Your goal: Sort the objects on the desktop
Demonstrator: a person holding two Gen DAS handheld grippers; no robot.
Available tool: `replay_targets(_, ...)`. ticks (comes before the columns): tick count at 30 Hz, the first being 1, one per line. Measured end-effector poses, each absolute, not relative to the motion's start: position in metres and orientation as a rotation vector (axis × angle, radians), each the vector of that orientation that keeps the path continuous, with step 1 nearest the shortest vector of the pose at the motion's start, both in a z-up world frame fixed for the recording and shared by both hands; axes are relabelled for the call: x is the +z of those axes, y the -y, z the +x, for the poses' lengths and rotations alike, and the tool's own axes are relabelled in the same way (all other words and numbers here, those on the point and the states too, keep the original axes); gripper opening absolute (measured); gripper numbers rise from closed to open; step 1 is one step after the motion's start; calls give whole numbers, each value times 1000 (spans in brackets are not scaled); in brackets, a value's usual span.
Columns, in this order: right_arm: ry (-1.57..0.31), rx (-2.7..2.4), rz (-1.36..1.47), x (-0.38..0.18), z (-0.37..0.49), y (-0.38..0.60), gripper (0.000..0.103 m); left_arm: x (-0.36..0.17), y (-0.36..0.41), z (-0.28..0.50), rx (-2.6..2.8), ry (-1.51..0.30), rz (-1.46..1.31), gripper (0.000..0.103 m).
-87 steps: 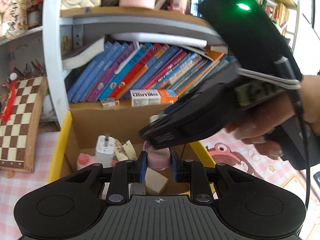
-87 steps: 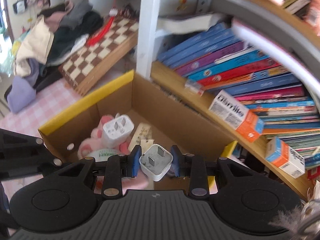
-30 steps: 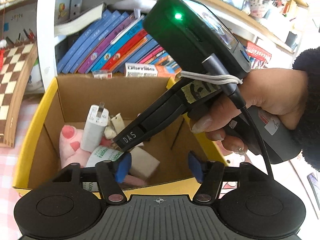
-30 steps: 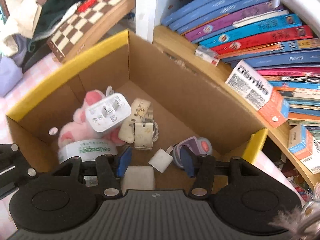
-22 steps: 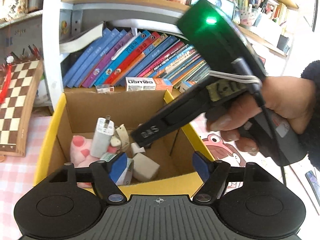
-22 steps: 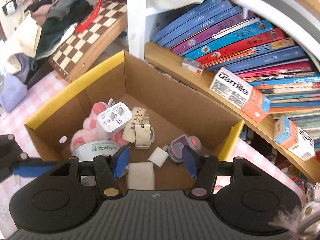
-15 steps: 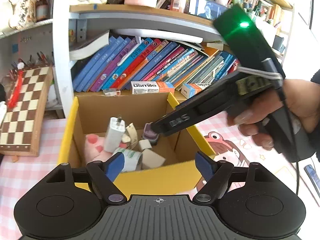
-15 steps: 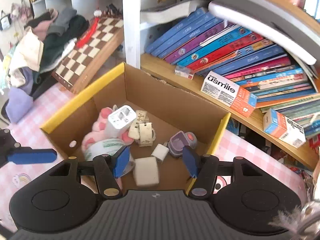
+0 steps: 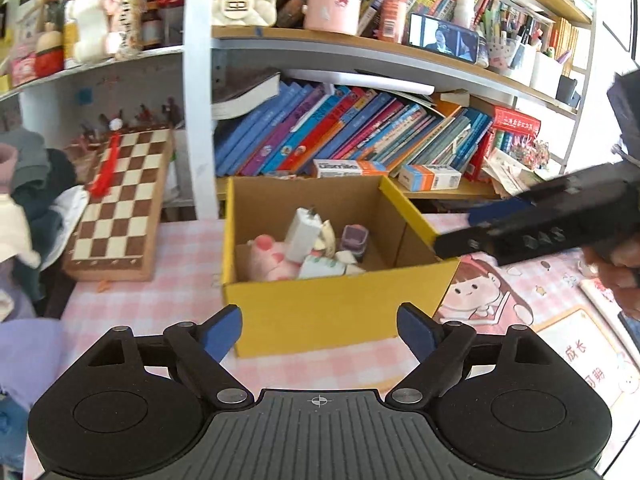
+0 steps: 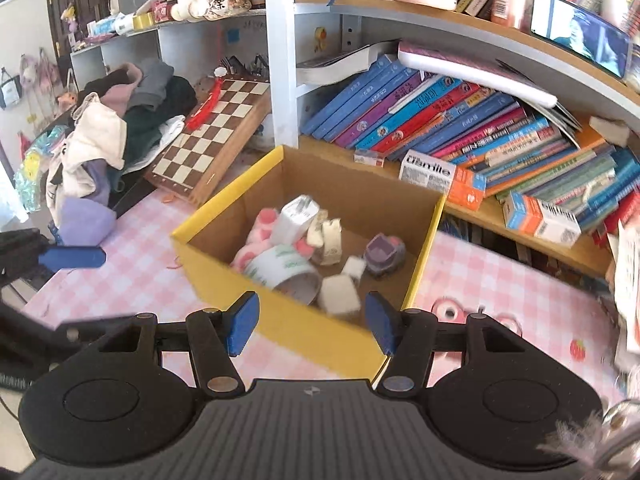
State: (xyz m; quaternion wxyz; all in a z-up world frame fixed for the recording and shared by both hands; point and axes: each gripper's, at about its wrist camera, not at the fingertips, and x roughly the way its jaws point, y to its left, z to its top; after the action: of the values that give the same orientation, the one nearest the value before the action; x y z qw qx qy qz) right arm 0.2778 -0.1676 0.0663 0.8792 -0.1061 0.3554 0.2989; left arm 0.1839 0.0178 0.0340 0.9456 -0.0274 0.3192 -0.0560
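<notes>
Both my grippers are out of the yellow cardboard box now. Left gripper: jaws have just been spreading, wide apart, nothing between them. Right gripper: parted, empty too. In the box lie the white charger, purple toy, tape roll and pink plush.

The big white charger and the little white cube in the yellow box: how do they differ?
The big white charger is a tall block, the little white cube far smaller and squat. The charger leans propped on the pink plush toy, prongs up; the cube lies on the floor of the yellow box beside the purple gadget. No prongs are visible on the cube. Both are white and boxy.
</notes>
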Motion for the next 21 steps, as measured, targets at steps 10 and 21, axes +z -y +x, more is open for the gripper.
replay_targets(10,-786,564,-140,42,209,177,57,24,-30,144,-95,-675,-67,87)
replay_targets(21,-804,458,-92,14,148,185,57,12,-22,108,-86,-682,-18,87)
